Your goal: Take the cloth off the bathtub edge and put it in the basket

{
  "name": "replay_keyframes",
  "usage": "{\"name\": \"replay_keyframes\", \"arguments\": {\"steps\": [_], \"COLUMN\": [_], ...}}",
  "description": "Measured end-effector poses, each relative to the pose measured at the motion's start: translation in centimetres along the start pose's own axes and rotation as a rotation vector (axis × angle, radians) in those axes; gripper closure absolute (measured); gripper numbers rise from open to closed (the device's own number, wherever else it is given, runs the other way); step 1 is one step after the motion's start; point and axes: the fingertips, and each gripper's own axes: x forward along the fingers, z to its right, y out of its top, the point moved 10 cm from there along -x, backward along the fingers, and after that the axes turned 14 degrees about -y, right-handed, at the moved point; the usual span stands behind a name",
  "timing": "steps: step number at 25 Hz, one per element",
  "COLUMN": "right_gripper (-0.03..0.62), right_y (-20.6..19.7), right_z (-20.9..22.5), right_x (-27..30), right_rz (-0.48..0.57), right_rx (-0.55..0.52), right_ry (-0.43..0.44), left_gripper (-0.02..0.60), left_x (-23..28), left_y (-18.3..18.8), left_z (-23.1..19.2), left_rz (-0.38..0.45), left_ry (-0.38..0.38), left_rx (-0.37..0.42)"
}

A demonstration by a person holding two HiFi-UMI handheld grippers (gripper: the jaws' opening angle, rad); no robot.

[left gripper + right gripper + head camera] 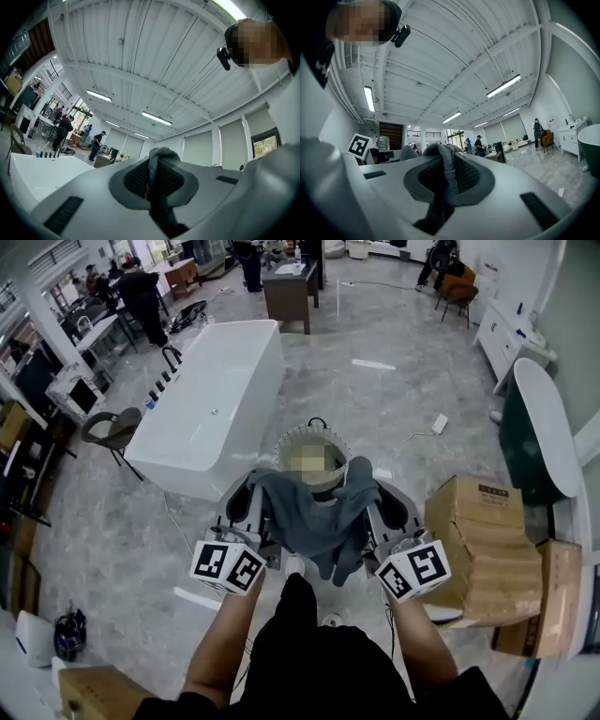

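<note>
Carrying the cloth (309, 517) is the step in hand: the left gripper (255, 501) and right gripper (373, 502) each have jaws nearly closed on a pinched fold of it. It hangs between them, overlapping the near rim of the basket (286, 451). The bathtub (216, 399) stands beyond the basket, well apart. The next move probably calls for centring over the basket's mouth, lowering, then releasing both grips.
</note>
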Motion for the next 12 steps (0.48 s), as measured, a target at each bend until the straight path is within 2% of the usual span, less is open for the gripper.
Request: {"name": "replay_keyframes", "arguments": {"steps": [4,12], "right_gripper": [0.548,0.548], "right_y": [-0.1,0.1], "right_z": [0.5,1.3], "right_x": [2.9,11.0], "right_rz": [-0.020,-0.021], "right_rx": [-0.026,-0.022], "right_ry": [-0.017,-0.054], "left_gripper": [0.546,0.546], "left_x": [2.3,7.4], "left_y": [-0.6,0.2], "left_z": [-2.8,-9.6], "left_rz": [0.008,-0.006], "left_ry": [-0.009,-0.056], "left_rx": [-0.067,-0.073]}}
